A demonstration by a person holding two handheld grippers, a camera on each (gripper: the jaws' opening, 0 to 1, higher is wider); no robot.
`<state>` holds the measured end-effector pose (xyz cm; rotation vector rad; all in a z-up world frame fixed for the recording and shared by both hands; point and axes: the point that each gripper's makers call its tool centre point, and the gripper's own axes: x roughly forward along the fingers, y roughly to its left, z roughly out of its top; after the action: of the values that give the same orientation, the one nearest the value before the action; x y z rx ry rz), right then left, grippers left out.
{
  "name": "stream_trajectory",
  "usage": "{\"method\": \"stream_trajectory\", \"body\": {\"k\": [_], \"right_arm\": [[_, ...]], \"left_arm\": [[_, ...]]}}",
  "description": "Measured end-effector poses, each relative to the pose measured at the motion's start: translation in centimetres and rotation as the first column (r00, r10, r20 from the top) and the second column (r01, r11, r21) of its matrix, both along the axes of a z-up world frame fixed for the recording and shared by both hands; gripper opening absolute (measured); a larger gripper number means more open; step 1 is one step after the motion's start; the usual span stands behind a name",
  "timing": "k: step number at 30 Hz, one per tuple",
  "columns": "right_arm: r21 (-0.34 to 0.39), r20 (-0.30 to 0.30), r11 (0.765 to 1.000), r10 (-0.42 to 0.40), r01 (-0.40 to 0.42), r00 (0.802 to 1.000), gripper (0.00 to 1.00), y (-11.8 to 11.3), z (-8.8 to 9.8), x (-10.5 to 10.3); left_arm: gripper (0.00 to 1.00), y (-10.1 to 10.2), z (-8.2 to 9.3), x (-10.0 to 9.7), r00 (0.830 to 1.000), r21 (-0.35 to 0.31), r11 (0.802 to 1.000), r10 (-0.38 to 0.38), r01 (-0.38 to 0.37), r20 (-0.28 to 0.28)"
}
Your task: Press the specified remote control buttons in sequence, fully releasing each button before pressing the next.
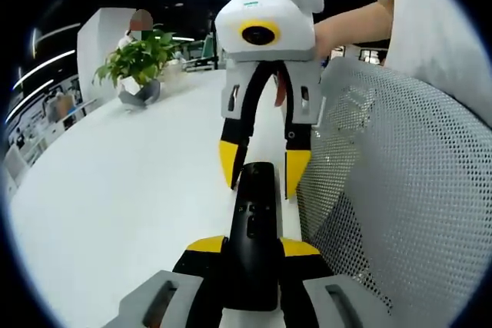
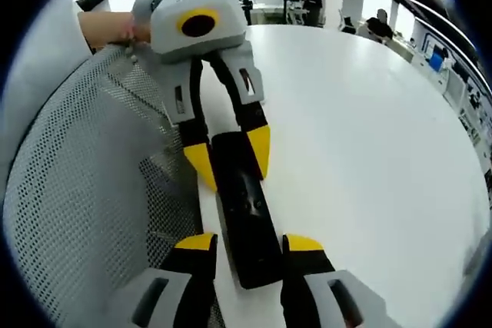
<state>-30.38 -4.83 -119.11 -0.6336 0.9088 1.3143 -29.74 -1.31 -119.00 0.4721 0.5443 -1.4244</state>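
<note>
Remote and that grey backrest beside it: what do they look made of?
The remote looks like hard black plastic, fairly glossy, with a soft sheen along its top. The chair back appears to be grey woven mesh: an even grid of small holes across it. Whether fabric or moulded plastic, I cannot tell.

black remote (image 2: 246, 213) on white table (image 2: 369, 151), left claw (image 2: 229, 155) gripping it
</note>
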Motion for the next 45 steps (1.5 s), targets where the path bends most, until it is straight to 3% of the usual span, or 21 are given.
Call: {"method": "stream_trajectory", "body": {"k": [3, 7, 15, 20, 24, 30, 34, 38, 43, 45], "right_arm": [[-0.013, 0.032, 1.0, 0.027, -0.026, 0.999, 0.24, -0.2, 0.0, 0.4], [0.004, 0.011, 1.0, 0.028, -0.028, 1.0, 0.24, 0.0, 0.0, 0.3], [-0.008, 0.034, 0.995, 0.098, -0.098, 0.995, 0.21, 0.1, -0.1, 0.2], [0.014, 0.06, 0.996, 0.092, -0.093, 0.994, 0.21, 0.0, -0.1, 0.2], [0.022, 0.065, 0.997, 0.074, -0.075, 0.995, 0.21, 0.3, -0.2, 0.2], [0.034, 0.056, 0.997, 0.071, -0.073, 0.996, 0.22, 0.2, -0.1, 0.3], [0.042, 0.054, 0.996, 0.075, -0.077, 0.996, 0.22, 0.3, -0.2, 0.2], [0.048, 0.045, 0.996, 0.068, -0.071, 0.997, 0.22, 0.3, -0.1, 0.3], [0.044, 0.033, 0.996, 0.071, -0.073, 0.997, 0.22, 0.3, -0.1, 0.3], [0.044, 0.027, 0.996, 0.072, -0.073, 0.997, 0.22, 0.3, -0.1, 0.3]], "left_arm": [[0.25, 0.0, 0.0, 0.0, 1.0, 0.0, 1.0, -0.001, 0.001, 0.001], [0.25, 0.0, 0.0, 0.0, 1.0, 0.003, 1.0, 0.001, -0.001, -0.002], [0.25, -0.2, 0.0, 0.0, 1.0, 0.053, 0.998, 0.017, -0.016, -0.009], [0.26, -0.1, 0.0, 0.1, 0.992, 0.071, 0.993, 0.102, -0.097, -0.079], [0.28, 0.4, 0.3, 0.2, 0.984, 0.098, 0.985, 0.154, -0.144, -0.095], [0.37, 1.6, 2.4, 0.5, 0.96, 0.063, 0.966, 0.257, -0.252, -0.111], [0.44, 2.5, 4.4, 0.8, 0.949, 0.013, 0.952, 0.307, -0.307, -0.077], [0.53, 3.2, 6.9, 1.2, 0.917, -0.062, 0.916, 0.391, -0.396, -0.081], [0.74, 4.3, 10.7, 2.9, 0.836, -0.236, 0.803, 0.536, -0.547, -0.114], [0.81, 4.8, 11.7, 3.3, 0.813, -0.27, 0.77, 0.57, -0.578, -0.115]]}}
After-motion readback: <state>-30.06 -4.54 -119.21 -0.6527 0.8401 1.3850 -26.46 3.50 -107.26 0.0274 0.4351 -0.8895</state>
